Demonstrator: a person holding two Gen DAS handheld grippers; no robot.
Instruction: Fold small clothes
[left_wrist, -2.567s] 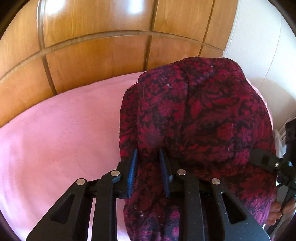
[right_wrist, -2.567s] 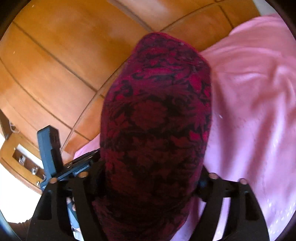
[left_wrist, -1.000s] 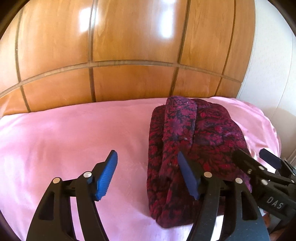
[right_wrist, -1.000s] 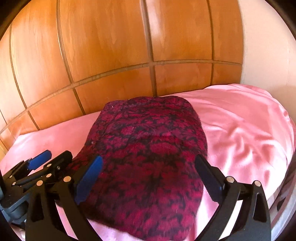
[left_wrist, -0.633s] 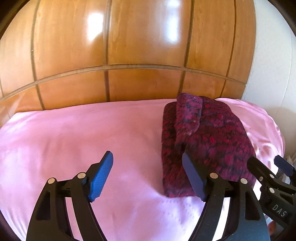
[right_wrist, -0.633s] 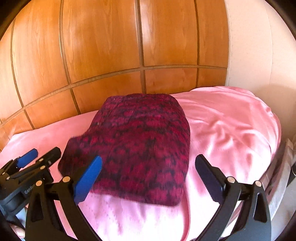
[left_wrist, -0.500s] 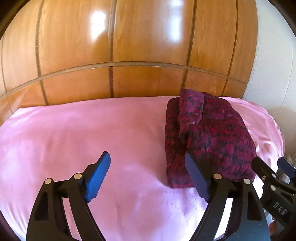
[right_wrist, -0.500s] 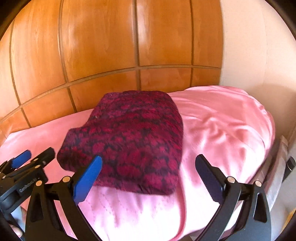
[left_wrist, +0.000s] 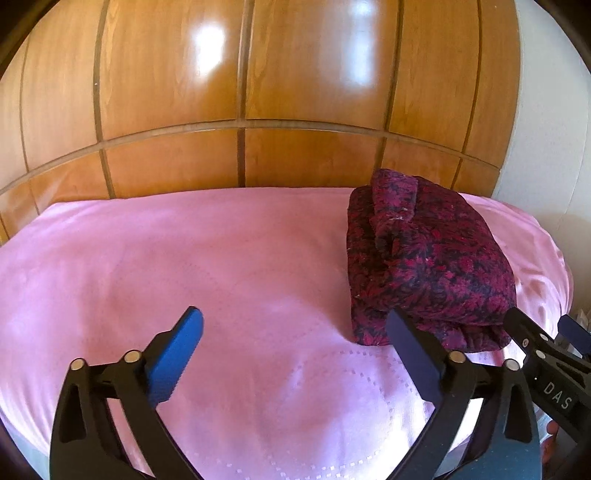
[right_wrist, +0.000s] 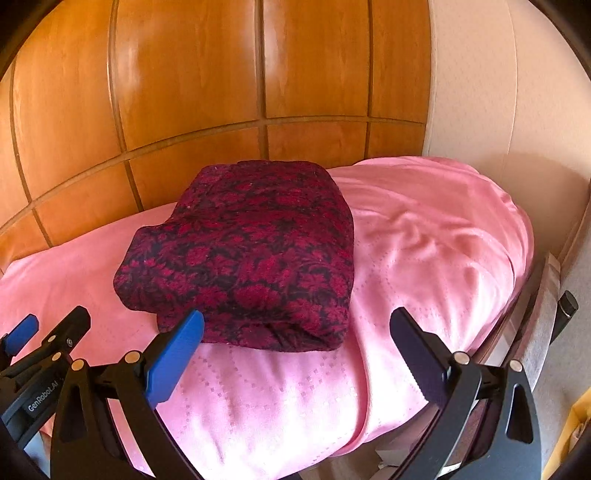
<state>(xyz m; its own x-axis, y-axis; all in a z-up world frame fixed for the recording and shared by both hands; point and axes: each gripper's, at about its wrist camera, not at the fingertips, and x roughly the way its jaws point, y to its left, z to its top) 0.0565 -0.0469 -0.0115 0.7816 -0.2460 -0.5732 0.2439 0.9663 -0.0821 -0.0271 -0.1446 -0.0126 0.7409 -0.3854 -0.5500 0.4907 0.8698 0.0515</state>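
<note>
Pink bedspread (right_wrist: 424, 258) – folded garment (right_wrist: 251, 251) resting; left tool (left_wrist: 295, 354), right tool (right_wrist: 295, 354) – both spread apart, empty.

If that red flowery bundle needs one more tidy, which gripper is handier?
Probably the right gripper: the folded garment lies just ahead of its open jaws. The left gripper, open too, mostly faces bare pink bedspread.

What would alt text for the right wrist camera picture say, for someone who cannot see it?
A folded dark red floral garment lies on a pink bedspread before a wooden panelled wall. The right gripper frames the view, open and empty; the left gripper shows at lower left.
</note>
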